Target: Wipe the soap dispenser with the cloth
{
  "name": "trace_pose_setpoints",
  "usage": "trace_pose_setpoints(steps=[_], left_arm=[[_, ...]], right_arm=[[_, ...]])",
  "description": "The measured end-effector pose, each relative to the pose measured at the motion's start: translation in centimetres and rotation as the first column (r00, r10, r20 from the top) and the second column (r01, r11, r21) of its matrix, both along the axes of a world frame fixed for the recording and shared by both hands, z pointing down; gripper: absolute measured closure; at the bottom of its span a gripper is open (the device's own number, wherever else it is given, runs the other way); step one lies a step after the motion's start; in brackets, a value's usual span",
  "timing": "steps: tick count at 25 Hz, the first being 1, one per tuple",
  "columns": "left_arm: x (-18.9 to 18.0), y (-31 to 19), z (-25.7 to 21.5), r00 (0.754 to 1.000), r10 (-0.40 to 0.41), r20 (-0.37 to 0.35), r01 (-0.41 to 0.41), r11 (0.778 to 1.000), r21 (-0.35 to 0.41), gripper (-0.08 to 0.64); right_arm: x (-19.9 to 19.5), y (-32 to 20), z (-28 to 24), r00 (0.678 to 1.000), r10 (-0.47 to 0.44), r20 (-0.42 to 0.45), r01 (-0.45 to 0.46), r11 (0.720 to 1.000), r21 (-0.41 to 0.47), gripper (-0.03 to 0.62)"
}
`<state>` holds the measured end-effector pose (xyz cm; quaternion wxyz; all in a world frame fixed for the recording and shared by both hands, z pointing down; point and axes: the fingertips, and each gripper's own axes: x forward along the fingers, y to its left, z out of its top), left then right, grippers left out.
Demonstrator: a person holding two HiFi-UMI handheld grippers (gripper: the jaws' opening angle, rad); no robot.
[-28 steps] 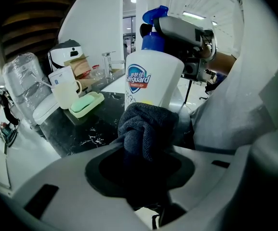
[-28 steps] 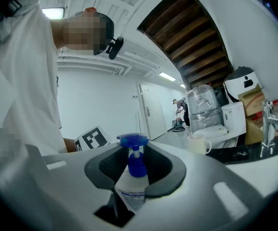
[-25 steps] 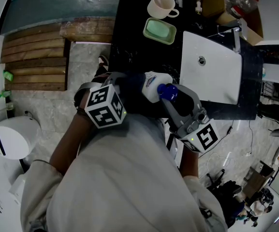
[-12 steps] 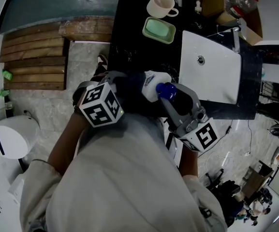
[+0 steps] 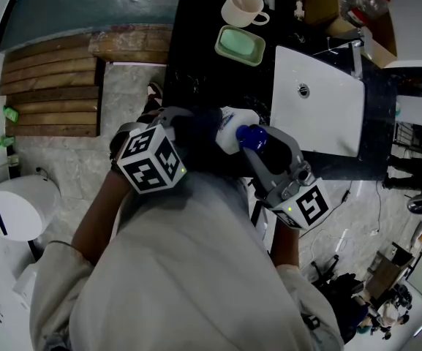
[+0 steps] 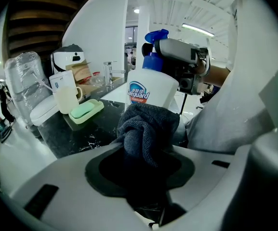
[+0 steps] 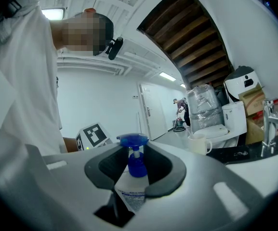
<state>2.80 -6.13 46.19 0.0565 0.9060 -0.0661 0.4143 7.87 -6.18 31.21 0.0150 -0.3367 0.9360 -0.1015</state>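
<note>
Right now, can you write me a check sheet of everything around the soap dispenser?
surface: black counter with a white sink.
job's things: soap dispenser and gray cloth, cloth up against the dispenser.
clutter: cup and green soap dish on the counter.
grippers: left gripper shut on the cloth; right gripper shut on the soap dispenser's neck.
cables: thin cable on the floor, far right.
surroundings: wooden planks at the left.

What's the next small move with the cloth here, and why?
Probably slide the left gripper and its cloth sideways around the soap dispenser: the cloth sits bunched against its lower front, while the right gripper grips it at the blue pump.
</note>
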Motion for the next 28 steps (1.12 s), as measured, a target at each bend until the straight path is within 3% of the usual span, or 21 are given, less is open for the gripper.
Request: trace_pose_setpoints(steps=[28], left_arm=[[0.5, 0.6, -2.3, 0.993, -0.005, -0.120, 0.006, 1.000, 0.007, 0.414]], right_arm=[[0.3, 0.2, 0.6, 1.000, -0.019, -0.009, 0.019, 1.000, -0.012, 0.506]])
